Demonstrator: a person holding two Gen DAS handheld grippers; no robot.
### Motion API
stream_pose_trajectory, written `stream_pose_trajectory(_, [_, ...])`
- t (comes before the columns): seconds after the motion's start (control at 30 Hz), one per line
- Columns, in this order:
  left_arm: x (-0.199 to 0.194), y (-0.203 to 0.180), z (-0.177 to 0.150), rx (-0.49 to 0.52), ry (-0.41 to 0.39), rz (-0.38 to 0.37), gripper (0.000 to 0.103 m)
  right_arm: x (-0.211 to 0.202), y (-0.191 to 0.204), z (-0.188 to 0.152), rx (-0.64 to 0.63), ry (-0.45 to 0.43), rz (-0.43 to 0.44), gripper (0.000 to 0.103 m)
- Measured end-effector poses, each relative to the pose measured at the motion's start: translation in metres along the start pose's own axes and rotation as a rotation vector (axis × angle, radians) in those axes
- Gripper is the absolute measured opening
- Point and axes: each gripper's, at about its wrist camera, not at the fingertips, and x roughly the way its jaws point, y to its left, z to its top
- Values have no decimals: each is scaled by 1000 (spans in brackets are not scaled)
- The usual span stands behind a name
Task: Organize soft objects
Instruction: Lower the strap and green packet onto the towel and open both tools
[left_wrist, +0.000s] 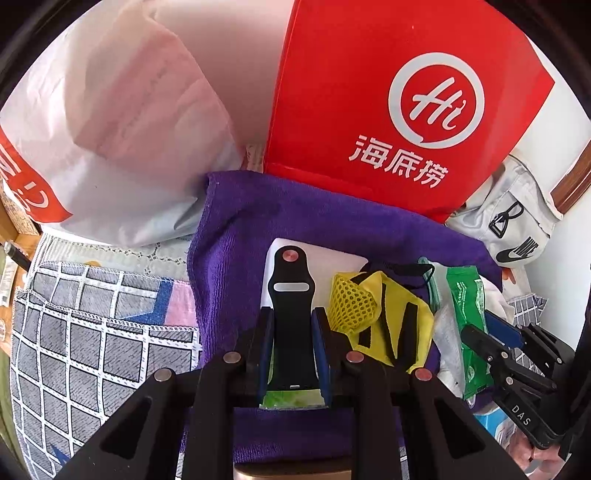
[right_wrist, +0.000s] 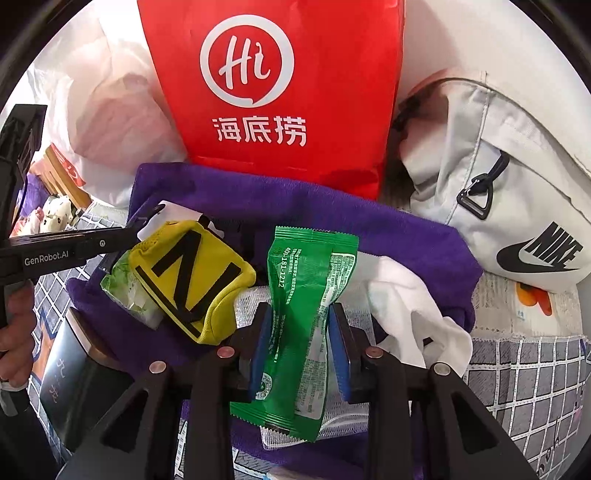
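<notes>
Green packet (right_wrist: 308, 317) pinched in my R gripper (right_wrist: 301, 325), L gripper (left_wrist: 293, 332) clamped on black strap (left_wrist: 290, 295), both over purple towel (left_wrist: 236, 229); slick wrapper could slip out.

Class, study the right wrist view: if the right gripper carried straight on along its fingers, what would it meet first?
Holding the green foil packet, the right gripper would probably first meet the purple terry towel; depth is unclear.

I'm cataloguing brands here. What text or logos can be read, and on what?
"Hi" and "海底捞": red bag.
"NIKE" with swoosh: grey bag.
"400-181-1212": green packet; its fine print is too small to read.
"GenRobot.AI": left gripper.
"DAS": right gripper.
Red lettering on white bag: cut off, unreadable.
</notes>
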Motion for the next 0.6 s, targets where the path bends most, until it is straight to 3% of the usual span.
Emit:
stream_pose_trajectory(0.27, [1, 3, 1, -4, 12, -13, 20, -8, -9, 3, 39, -24, 54, 41])
stream_pose_trajectory(0.4, [2, 3, 2, -10, 29, -10, 28, -20, -15, 5, 60, -65, 80, 59])
stream_pose_trajectory(0.5, [2, 2, 2, -2, 32, 21, 32, -32, -18, 6, 71, -102, 88, 66])
stream_pose_trajectory(0.6, [-6, -1, 2, 10, 23, 26, 32, -45, -22, 6, 95, -150, 110, 66])
